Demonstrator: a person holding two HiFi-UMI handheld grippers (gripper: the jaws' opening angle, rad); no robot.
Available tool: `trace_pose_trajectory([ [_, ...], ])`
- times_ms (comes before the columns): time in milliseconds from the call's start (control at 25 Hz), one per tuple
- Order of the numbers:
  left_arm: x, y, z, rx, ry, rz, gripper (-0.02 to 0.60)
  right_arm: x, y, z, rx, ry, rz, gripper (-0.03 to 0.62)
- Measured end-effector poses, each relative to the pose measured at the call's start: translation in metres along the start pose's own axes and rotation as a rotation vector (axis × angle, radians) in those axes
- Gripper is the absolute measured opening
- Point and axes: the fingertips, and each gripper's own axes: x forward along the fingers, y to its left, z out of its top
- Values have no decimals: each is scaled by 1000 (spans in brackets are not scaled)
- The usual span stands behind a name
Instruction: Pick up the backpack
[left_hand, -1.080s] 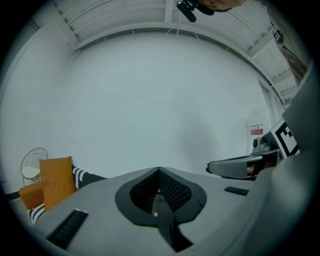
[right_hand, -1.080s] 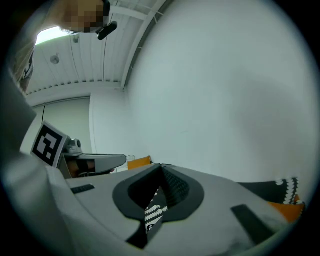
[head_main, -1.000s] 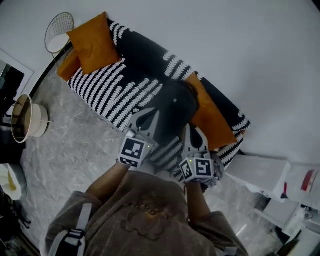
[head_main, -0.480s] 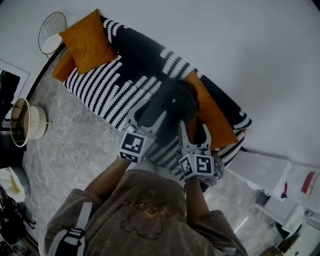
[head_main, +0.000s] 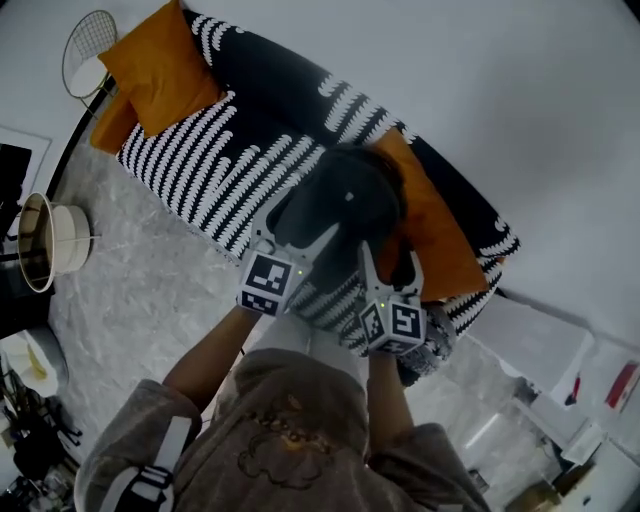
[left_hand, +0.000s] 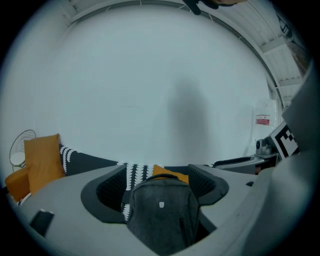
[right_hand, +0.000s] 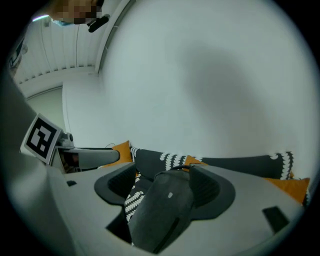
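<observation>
A dark grey backpack stands on the black-and-white sofa, leaning against an orange cushion. In the head view my left gripper is at its lower left side and my right gripper at its lower right. Both point at it, slightly downward. In the left gripper view the backpack shows between the jaws of the left gripper, which are opening, pads clear of the fabric. The right gripper is opening too, with the backpack between its jaws, unpressed.
Two orange cushions lie at the sofa's far left end, next to a round wire side table. A white round basket stands on the grey floor at the left. White boxes sit past the sofa's right end.
Both grippers have come down toward the backpack, and their jaws have spread from shut to wide. The backpack has not moved.
</observation>
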Motion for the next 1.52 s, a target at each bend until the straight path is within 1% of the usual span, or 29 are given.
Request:
trace_pose_trajectory([
  [200, 44, 10, -57, -28, 67, -10, 385, 29, -37, -54, -4, 75, -66, 336],
  [440, 95, 24, -135, -31, 128, -12, 385, 61, -83, -127, 32, 137, -136, 347],
  [520, 105, 29, -160, -31, 153, -9, 385, 65, -94, -150, 43, 156, -151, 348],
  [640, 118, 41, -193, -31, 186, -1, 383, 75, -101, -173, 57, 161, -161, 351],
  [720, 126, 46, -210, -50, 197, 9, 380, 81, -107, -184, 68, 151, -164, 351],
  [840, 132, 49, -228, -34, 225, 11, 380, 84, -113, -194, 81, 151, -166, 351],
  [920, 134, 49, -233, -29, 227, 11, 377, 84, -113, -199, 79, 168, -167, 351],
  [1040, 135, 52, -237, -17, 240, -4, 372, 87, -110, -208, 88, 183, -159, 331],
  [1120, 134, 50, -237, -18, 258, -26, 329, 87, -110, -212, 96, 186, -156, 310],
  [1160, 133, 48, -237, -18, 266, -42, 298, 87, -111, -213, 99, 191, -156, 293],
  [1240, 130, 43, -238, -20, 271, -70, 224, 89, -112, -215, 107, 203, -152, 234],
  [1320, 126, 40, -241, -26, 270, -92, 169, 90, -109, -218, 129, 208, -139, 167],
  [1360, 123, 38, -242, -32, 270, -97, 148, 89, -107, -220, 138, 206, -129, 135],
  [1440, 118, 37, -242, -37, 271, -101, 115, 88, -101, -223, 144, 203, -109, 97],
  [1520, 113, 36, -240, -39, 271, -100, 101, 85, -95, -220, 150, 202, -92, 78],
])
